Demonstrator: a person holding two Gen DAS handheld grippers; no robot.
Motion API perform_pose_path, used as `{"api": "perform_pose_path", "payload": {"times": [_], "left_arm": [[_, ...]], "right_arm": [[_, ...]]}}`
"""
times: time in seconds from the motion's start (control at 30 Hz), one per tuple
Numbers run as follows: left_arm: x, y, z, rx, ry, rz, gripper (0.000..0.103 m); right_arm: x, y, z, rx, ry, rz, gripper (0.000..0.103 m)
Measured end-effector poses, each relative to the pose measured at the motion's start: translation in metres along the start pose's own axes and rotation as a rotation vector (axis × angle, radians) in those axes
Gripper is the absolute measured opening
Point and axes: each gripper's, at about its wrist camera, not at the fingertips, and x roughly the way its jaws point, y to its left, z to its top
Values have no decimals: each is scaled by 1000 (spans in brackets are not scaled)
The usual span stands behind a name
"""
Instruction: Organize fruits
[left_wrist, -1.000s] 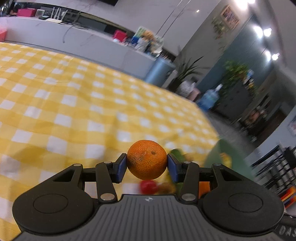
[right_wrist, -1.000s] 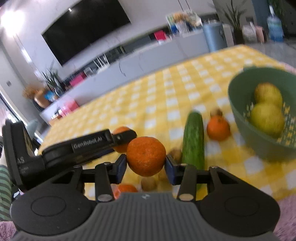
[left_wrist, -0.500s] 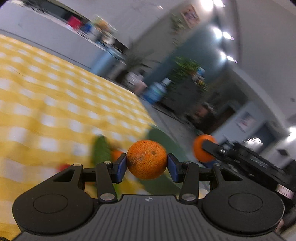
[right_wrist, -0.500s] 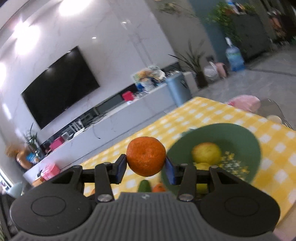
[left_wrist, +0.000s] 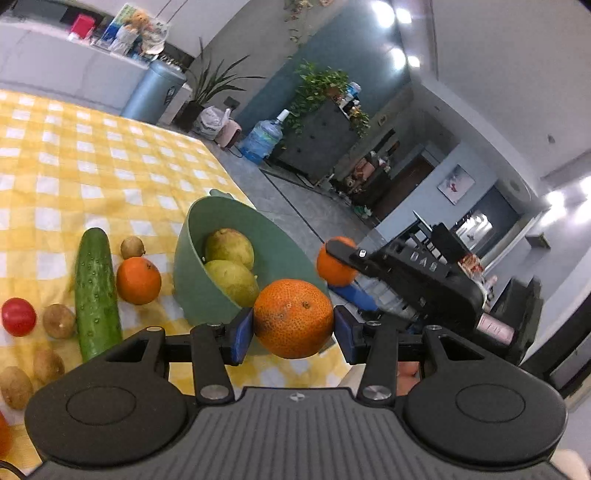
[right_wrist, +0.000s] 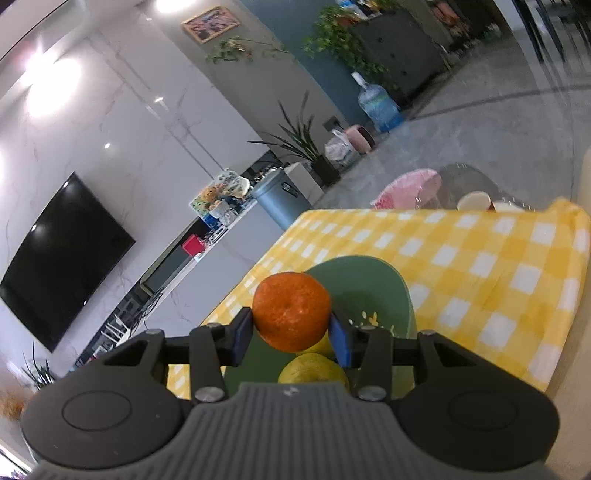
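Between pads of each claw: left claw (left_wrist: 293, 330) grips orange (left_wrist: 293, 318), right claw (right_wrist: 291, 332) tangerine (right_wrist: 291, 316).

Yellow checked tablecloth (left_wrist: 92, 173), wall television (right_wrist: 62, 258), blue water jug (left_wrist: 262, 138), grey bin (left_wrist: 153, 90), potted plant (right_wrist: 301, 142).

Two pears (left_wrist: 231, 260) are held in a bowl (left_wrist: 192, 273) near the table's (left_wrist: 74, 173) edge. A cucumber (left_wrist: 96, 291) and an orange (left_wrist: 138, 280) are laid left of it, possibly with potatoes (left_wrist: 59, 320).
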Motion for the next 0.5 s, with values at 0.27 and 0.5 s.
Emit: {"api": "perform_pose_path", "payload": {"times": [0.27, 0.5], "left_arm": [[47, 2, 12, -130, 74, -72, 53], [51, 0, 11, -89, 65, -21, 53]], "right_arm": [[0, -16, 3, 88, -6, 11, 42], [5, -18, 5, 80, -2, 30, 42]]}}
